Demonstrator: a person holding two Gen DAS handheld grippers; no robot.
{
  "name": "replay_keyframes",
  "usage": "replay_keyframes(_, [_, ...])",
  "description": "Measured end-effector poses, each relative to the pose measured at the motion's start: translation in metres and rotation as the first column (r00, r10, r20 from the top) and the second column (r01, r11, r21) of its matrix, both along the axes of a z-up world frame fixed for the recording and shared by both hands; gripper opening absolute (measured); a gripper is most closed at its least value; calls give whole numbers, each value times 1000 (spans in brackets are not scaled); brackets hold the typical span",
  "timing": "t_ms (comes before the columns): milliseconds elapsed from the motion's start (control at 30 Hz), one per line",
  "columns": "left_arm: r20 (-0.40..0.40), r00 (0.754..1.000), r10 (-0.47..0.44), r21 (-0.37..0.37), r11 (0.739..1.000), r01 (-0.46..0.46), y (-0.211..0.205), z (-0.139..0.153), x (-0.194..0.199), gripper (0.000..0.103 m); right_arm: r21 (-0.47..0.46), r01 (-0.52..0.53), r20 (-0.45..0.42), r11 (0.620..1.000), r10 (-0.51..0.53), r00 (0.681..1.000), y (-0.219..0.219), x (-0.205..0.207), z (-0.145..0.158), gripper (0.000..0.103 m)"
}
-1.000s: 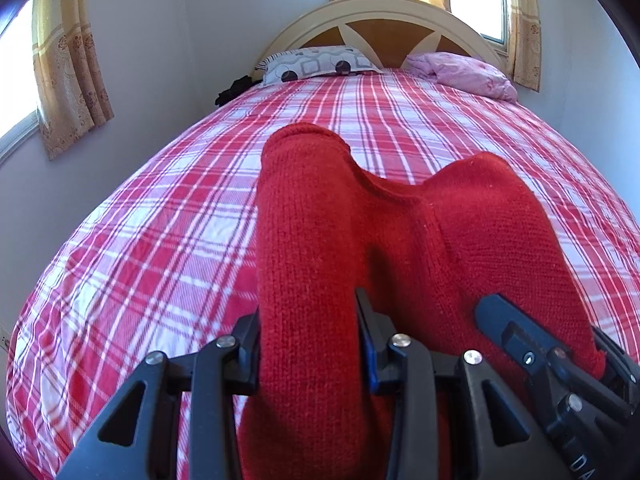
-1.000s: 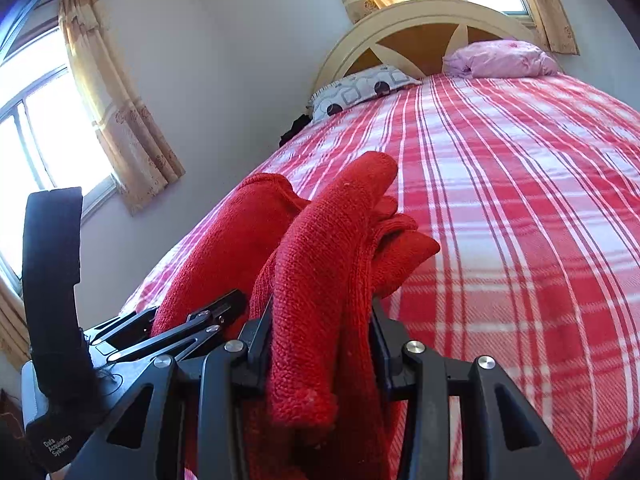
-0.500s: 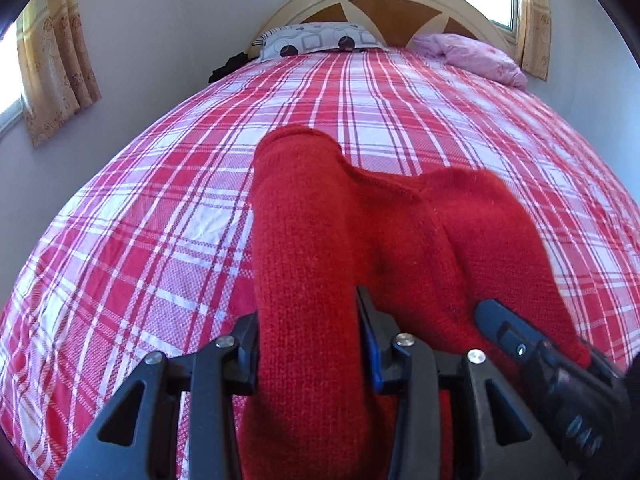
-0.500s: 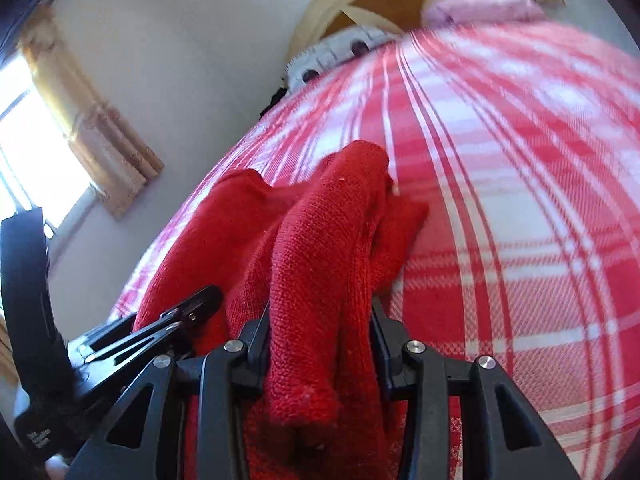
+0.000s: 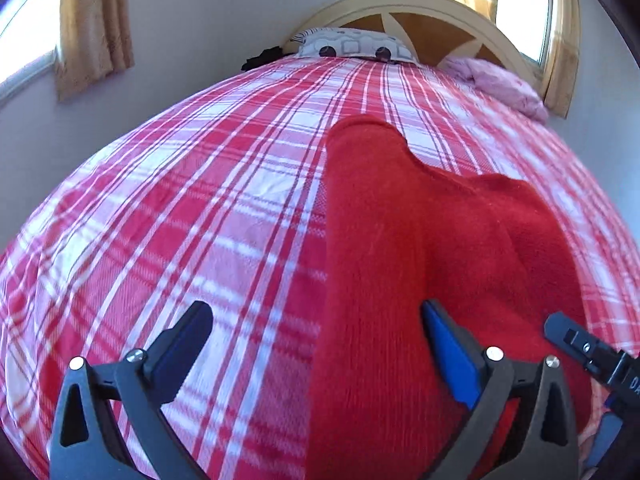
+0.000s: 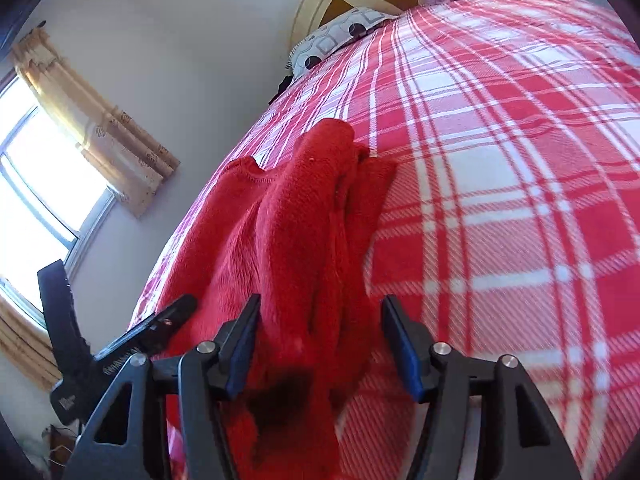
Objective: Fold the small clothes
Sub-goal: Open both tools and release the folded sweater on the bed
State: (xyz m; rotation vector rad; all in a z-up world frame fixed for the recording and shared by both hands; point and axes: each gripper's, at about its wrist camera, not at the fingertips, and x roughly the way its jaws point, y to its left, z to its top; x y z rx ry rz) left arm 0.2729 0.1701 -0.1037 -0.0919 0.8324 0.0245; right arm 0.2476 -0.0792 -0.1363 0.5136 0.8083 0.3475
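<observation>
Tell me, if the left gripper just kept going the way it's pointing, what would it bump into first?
Probably the plaid bedspread. The left gripper, jaws just opened wide, points down at the bed, and the red knitted garment lies along its right finger; depth is hard to judge.

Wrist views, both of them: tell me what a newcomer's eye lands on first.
First, the red knit garment, lying in a long bunched fold on the red and white plaid bedspread just ahead of both tools. Next, the left gripper, jaws just opened wide, and the right gripper, jaws just opened around the garment's bunched ridge.
</observation>
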Motion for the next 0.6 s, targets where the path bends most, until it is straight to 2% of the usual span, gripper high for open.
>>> replay_keyframes(67, [19,1000,12,3,1000,-12,0,7,-10,103,-41,36,40,999,-34,999,-5,-14,8,62])
replay_keyframes(133, [56,998,25,40,999,-28,-2,17,-26,103,-150,67,128,986,-47,991,-1,-35,23,61])
replay_keyframes(167, [72,997,29,61,998,-33,-3,20,-33,103,-207,73,176,976,-36,984,5,-45,31,57])
replay_keyframes(200, [84,996,32,74,997,-38,-5,23,-38,103,-250,72,208,966,-19,978,10,-51,36,45])
replay_keyframes(233, [90,995,35,76,996,-42,-4,23,-40,103,-288,62,232,955,7,973,17,-56,41,40])
replay_keyframes(300, [94,995,40,64,997,-47,-6,24,-46,103,-339,22,255,940,70,964,31,-61,48,38])
replay_keyframes(367, [80,996,36,65,997,-41,-10,20,-45,103,-353,-18,260,935,116,959,42,-63,50,38])
replay_keyframes(433, [56,998,39,105,993,-45,-17,12,-40,103,-369,-67,243,927,166,956,53,-66,44,38])
replay_keyframes(533, [32,999,42,155,987,-46,-22,1,-38,103,-395,-113,155,912,187,970,61,-58,24,38])
replay_keyframes(600, [12,999,40,153,987,-41,-21,-5,-35,103,-370,-132,92,920,178,980,59,-44,14,38])
